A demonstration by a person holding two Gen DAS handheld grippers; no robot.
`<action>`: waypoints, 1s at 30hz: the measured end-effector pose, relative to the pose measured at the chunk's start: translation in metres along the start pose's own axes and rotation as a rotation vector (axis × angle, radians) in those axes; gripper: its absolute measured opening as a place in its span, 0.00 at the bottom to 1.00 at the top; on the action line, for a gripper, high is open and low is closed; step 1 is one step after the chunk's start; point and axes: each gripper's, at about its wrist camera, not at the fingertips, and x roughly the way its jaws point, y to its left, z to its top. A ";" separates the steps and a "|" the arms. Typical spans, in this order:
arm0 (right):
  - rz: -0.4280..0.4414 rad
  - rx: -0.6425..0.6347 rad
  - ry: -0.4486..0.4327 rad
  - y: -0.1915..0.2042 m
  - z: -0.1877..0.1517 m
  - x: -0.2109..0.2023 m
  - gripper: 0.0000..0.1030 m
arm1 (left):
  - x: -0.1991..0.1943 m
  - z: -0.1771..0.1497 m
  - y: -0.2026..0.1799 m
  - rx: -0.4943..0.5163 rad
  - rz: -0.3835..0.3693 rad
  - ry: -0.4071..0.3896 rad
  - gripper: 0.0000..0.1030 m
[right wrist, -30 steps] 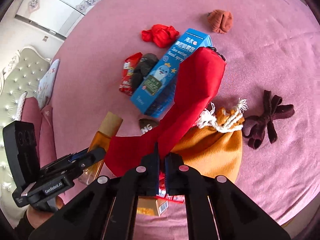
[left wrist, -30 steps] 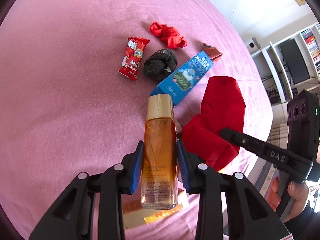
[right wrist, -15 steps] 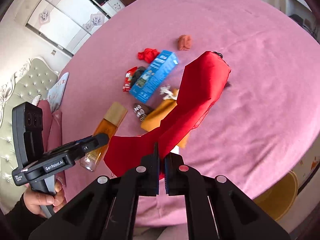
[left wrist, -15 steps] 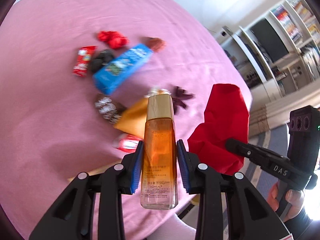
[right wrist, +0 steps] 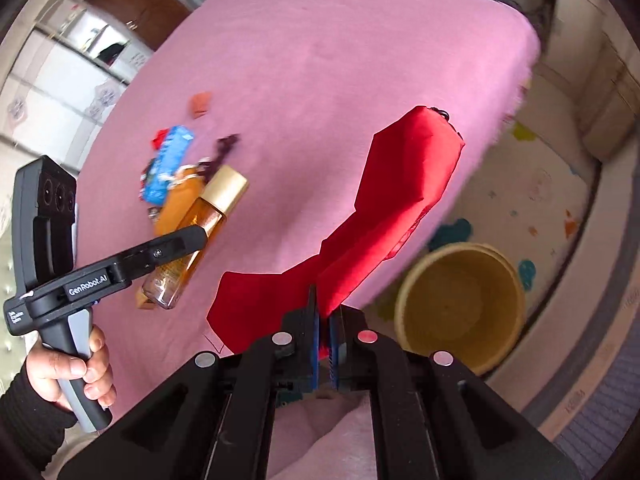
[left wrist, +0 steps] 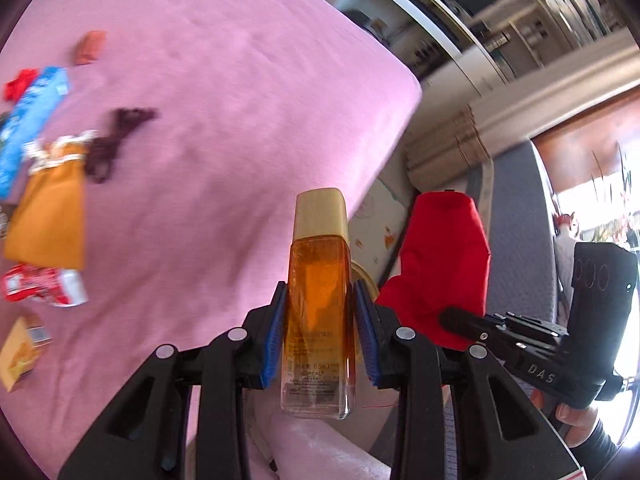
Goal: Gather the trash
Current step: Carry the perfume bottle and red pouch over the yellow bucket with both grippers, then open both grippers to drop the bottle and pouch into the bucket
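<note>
**Inspector:** Seen from the left wrist, the left gripper (left wrist: 320, 332) is clamped on the amber bottle (left wrist: 318, 300), its blue pads pressing the two narrow sides at about mid-body. The bottle stands upright in the grip, gold cap uppermost, just off the edge of the pink bed (left wrist: 208, 120) on the floor side. I judge it rigid, smooth-walled and fairly heavy for its size, with liquid inside; probably glass or hard plastic, so slippery and breakable if dropped. The flat sides below the cap are the right place to hold it.

**Clerk:** And the red item beside it?

**Inspector:** That is the red cloth bag (left wrist: 444, 264), just right of the bottle. It is soft, light and limp; a pinch on any fold carries it, and nothing in it can break.

**Clerk:** The right wrist view?

**Inspector:** The right gripper (right wrist: 325, 344) is fully closed on a lower fold of the red bag, which rises stiffly from the jaws over the bed's edge. The bottle lies to the bag's left, over the bed, held in the other gripper, with a hand (right wrist: 68, 368) on its handle. A yellow bin (right wrist: 460, 304) sits on the floor, below and right of the bag.

**Clerk:** Remaining litter?

**Inspector:** Blue carton (left wrist: 28, 120), orange pouch (left wrist: 48, 216) and red wrapper (left wrist: 40, 288), all well left of the bottle on the bed.
</note>
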 end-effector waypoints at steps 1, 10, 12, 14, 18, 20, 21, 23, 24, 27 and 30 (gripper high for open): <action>-0.008 0.028 0.002 -0.018 -0.004 -0.002 0.04 | 0.012 0.002 -0.012 0.015 -0.006 0.016 0.32; -0.072 0.204 0.038 -0.129 -0.042 0.003 0.04 | 0.125 -0.005 -0.093 0.130 -0.022 0.190 0.32; -0.071 0.235 0.060 -0.148 -0.052 0.011 0.04 | 0.145 -0.010 -0.098 0.138 -0.018 0.227 0.32; -0.068 0.259 0.078 -0.157 -0.060 0.018 0.04 | 0.158 -0.014 -0.103 0.142 -0.018 0.256 0.32; -0.055 0.272 0.100 -0.167 -0.071 0.026 0.05 | 0.185 -0.020 -0.113 0.182 -0.012 0.308 0.32; -0.050 0.267 0.112 -0.170 -0.073 0.029 0.07 | 0.195 -0.020 -0.116 0.192 -0.020 0.330 0.32; -0.074 0.261 0.109 -0.171 -0.073 0.030 0.11 | 0.199 -0.020 -0.117 0.189 -0.027 0.342 0.33; -0.088 0.265 0.117 -0.174 -0.074 0.031 0.16 | 0.203 -0.018 -0.114 0.175 -0.039 0.355 0.54; -0.104 0.271 0.114 -0.177 -0.076 0.030 0.22 | 0.205 -0.017 -0.112 0.166 -0.030 0.363 0.68; -0.131 0.291 0.111 -0.183 -0.078 0.028 0.23 | 0.209 -0.016 -0.112 0.173 -0.016 0.370 0.70; -0.117 0.322 0.104 -0.189 -0.079 0.025 0.23 | 0.209 -0.016 -0.112 0.191 -0.005 0.371 0.71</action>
